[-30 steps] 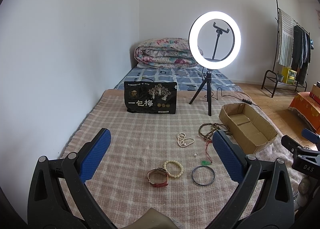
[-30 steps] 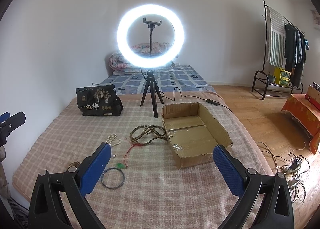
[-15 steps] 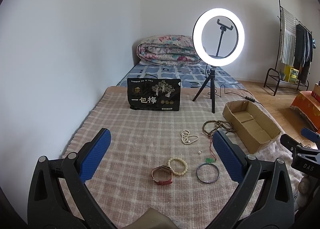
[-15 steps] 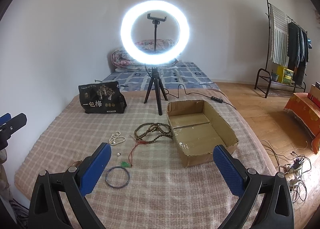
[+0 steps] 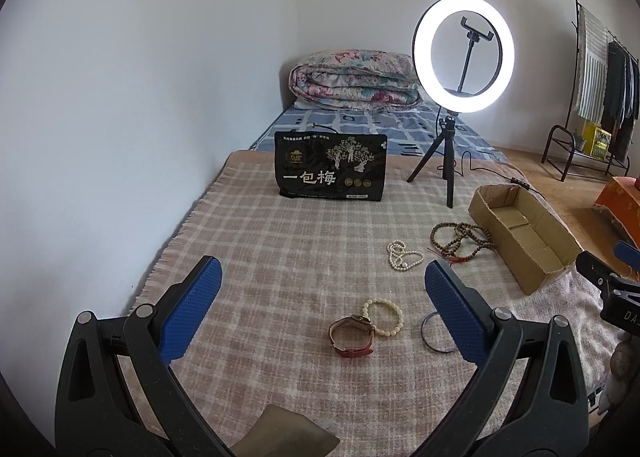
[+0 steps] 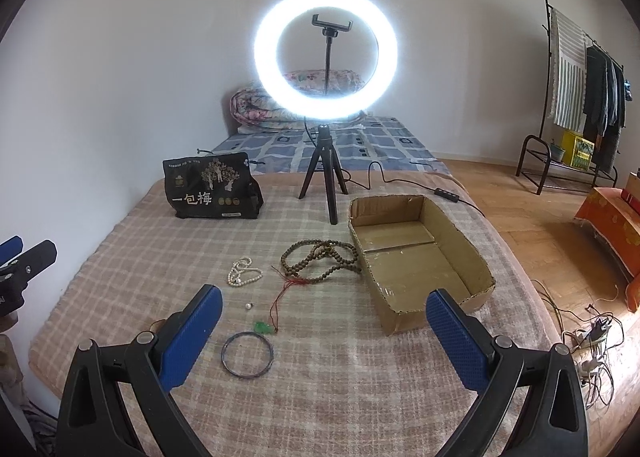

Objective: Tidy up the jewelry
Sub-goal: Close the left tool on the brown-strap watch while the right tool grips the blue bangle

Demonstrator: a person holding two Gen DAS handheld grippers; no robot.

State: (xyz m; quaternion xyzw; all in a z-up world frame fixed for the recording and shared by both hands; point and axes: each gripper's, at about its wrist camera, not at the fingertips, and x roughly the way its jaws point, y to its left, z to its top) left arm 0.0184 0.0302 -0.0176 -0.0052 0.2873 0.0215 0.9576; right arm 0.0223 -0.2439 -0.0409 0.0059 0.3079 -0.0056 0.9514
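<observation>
Jewelry lies on a pink plaid blanket (image 5: 280, 257). A red-strap watch (image 5: 352, 339) touches a cream bead bracelet (image 5: 384, 316). A dark bangle (image 6: 247, 354) lies near a green pendant on a red cord (image 6: 266, 327). A white pearl strand (image 6: 242, 277) and brown prayer beads (image 6: 320, 257) lie farther back. An open, empty cardboard box (image 6: 416, 257) stands to the right. My left gripper (image 5: 320, 293) is open above the watch and bracelet. My right gripper (image 6: 320, 321) is open above the bangle and the box's near end. Both are empty.
A lit ring light on a tripod (image 6: 326, 53) stands behind the beads, with a cable trailing right. A black snack bag (image 5: 330, 173) stands at the back. A folded quilt (image 5: 352, 79) lies by the wall. A clothes rack (image 6: 576, 97) stands on the wooden floor to the right.
Both grippers have drifted left and slightly forward, so the jewelry and box shift right in both views. Both stay open and nothing on the blanket has moved.
</observation>
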